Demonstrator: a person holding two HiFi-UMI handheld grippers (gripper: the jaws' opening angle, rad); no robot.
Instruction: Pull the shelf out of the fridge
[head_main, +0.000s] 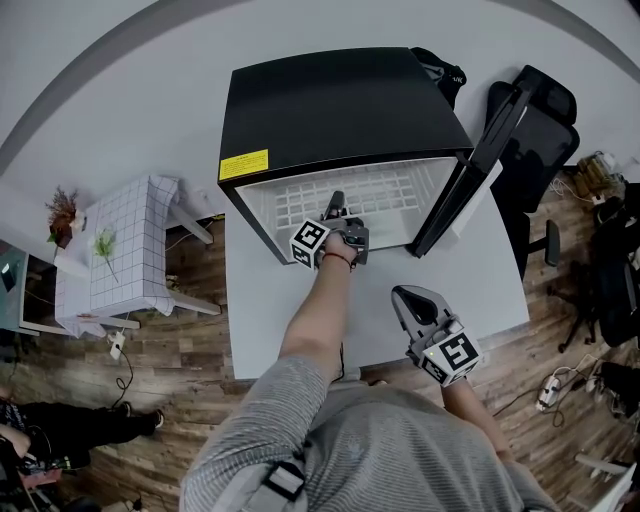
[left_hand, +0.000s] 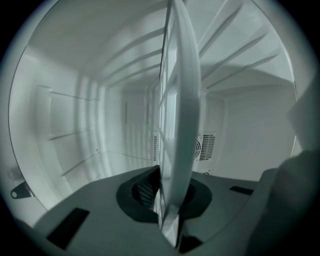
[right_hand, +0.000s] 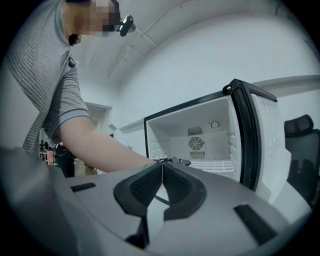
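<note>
The left gripper (head_main: 336, 210), clamped on the shelf's (head_main: 390, 188) front edge, should draw it straight and level from the fridge (head_main: 330, 110); the right gripper (head_main: 409, 297) idles closed.

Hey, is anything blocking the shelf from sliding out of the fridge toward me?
Nothing visible does. The left gripper is shut on the shelf at its front edge, the door is swung open at the right, and the right gripper is well back from the fridge.
</note>
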